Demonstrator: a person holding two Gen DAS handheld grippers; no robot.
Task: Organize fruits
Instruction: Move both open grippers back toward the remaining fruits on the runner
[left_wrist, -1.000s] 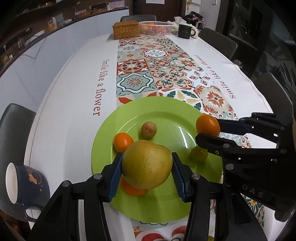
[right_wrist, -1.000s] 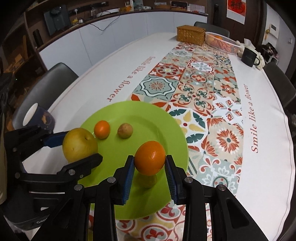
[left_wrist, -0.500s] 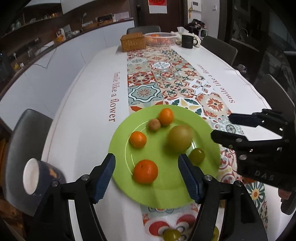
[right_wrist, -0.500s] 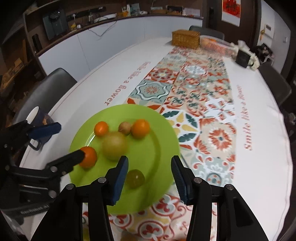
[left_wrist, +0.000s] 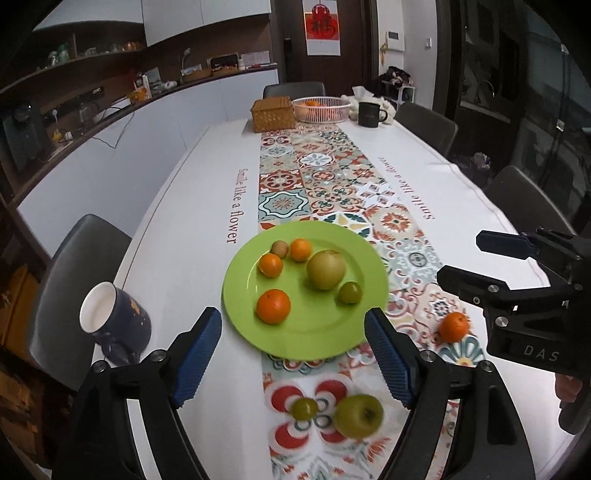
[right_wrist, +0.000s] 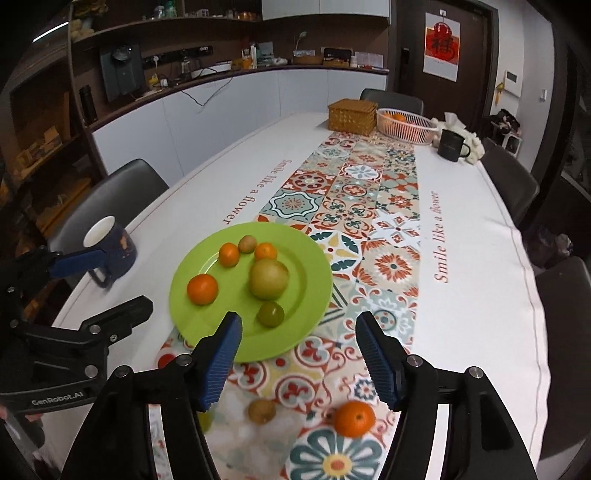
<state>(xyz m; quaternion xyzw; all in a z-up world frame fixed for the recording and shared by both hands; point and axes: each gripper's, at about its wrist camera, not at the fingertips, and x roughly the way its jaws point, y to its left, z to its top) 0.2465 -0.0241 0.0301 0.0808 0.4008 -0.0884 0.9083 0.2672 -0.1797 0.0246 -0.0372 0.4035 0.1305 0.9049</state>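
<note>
Nearest the left gripper (left_wrist: 293, 354), whose jaws stand wide apart and empty, a green apple (left_wrist: 359, 415) and a small green fruit (left_wrist: 304, 408) lie on the patterned runner (left_wrist: 325, 177); the right gripper (right_wrist: 298, 360), equally spread and empty, hangs above a loose orange (right_wrist: 354, 418) and a brown fruit (right_wrist: 261, 411). Each should probably descend straight over one fruit, close gently around its widest part, then carry it to the green plate (left_wrist: 364, 251) beyond, setting it in a bare patch among the six fruits already there.
</note>
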